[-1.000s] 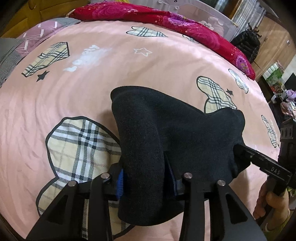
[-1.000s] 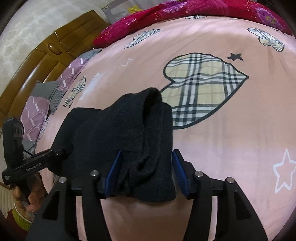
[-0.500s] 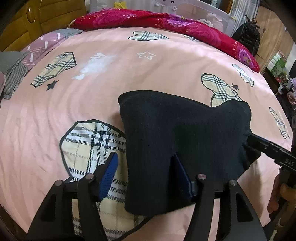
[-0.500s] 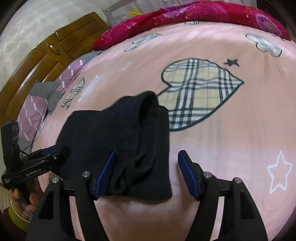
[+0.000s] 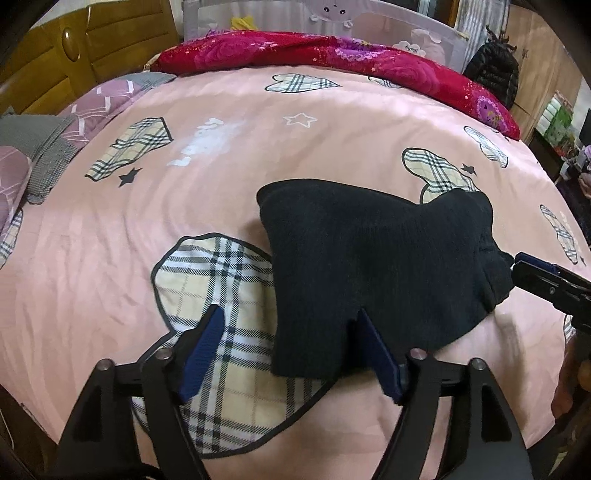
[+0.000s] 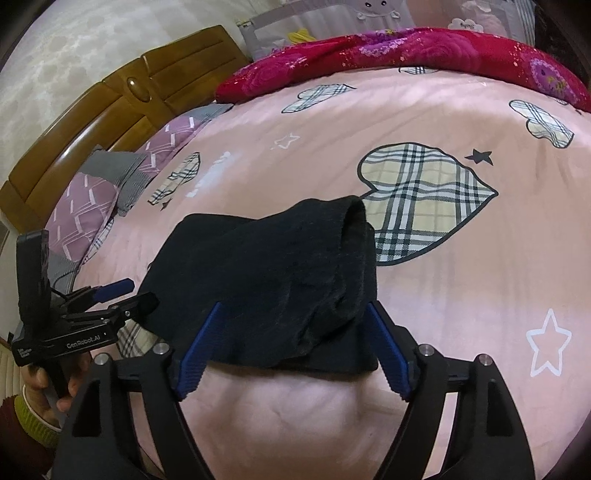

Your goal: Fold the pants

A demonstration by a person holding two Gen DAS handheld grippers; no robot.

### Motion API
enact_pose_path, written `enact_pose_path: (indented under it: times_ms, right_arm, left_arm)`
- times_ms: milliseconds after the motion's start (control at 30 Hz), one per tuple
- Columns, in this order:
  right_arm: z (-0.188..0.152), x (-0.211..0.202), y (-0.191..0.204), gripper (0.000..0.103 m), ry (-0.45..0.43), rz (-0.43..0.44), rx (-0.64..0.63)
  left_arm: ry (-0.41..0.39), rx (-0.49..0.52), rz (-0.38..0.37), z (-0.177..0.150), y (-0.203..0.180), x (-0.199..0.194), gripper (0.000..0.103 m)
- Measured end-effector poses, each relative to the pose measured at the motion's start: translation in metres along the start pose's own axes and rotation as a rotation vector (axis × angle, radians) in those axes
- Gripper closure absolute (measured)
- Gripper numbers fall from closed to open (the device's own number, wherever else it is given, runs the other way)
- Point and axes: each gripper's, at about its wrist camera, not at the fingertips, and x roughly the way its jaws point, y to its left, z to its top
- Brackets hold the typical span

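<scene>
The black pants (image 5: 369, 266) lie folded into a thick bundle on the pink bedsheet (image 5: 221, 206). My left gripper (image 5: 289, 312) hovers over their near left corner with its jaws opening. One blue pad (image 5: 203, 347) stands well clear over the plaid heart, and the cloth is not pinched. In the right wrist view the pants (image 6: 277, 266) lie with their near edge between the opening jaws of my right gripper (image 6: 294, 305), and its pads do not squeeze them. The left gripper (image 6: 110, 295) shows at that view's left, and the right gripper (image 5: 546, 280) at the other view's right edge.
A red floral blanket (image 5: 332, 51) runs along the bed's far side. Purple and grey pillows (image 5: 44, 140) lie by the wooden headboard (image 6: 122, 107). A white rail (image 5: 369, 14) and a black jacket (image 5: 495, 70) stand beyond. A hand (image 6: 48, 384) holds the left gripper's handle.
Both grippers were shut on the pants' near edge. They have opened, let go and drawn back and up. The pants have settled flatter on the sheet.
</scene>
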Motion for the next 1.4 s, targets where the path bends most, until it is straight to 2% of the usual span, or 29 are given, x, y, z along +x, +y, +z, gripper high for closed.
enact_pose_path:
  times_ms: [167,300,467,767,1067,1400]
  right_arm:
    - [-0.010,-0.011,0.015,0.023,-0.025,-0.006,-0.061]
    - [-0.022,-0.017,0.028,0.013,-0.043,-0.002,-0.123]
    - [-0.039,-0.022,0.040,0.012,-0.058,0.008,-0.177]
    - [-0.064,-0.024,0.045,0.012,-0.060,-0.033,-0.205]
    - [-0.078,-0.025,0.046,0.012,-0.071,-0.072,-0.219]
    - [-0.081,-0.018,0.047,0.012,-0.064,-0.075,-0.230]
  left_arm:
    - [-0.031,-0.005,0.007,-0.010,0.003,-0.012,0.025]
    - [-0.061,0.010,0.038,-0.021,0.000,-0.023,0.023]
    - [-0.109,0.043,0.089,-0.040,-0.006,-0.037,0.022]
    - [-0.155,0.107,0.135,-0.069,-0.019,-0.050,0.021]
    - [-0.153,0.112,0.141,-0.076,-0.022,-0.049,0.021]
    - [-0.132,0.106,0.144,-0.081,-0.021,-0.041,0.020]
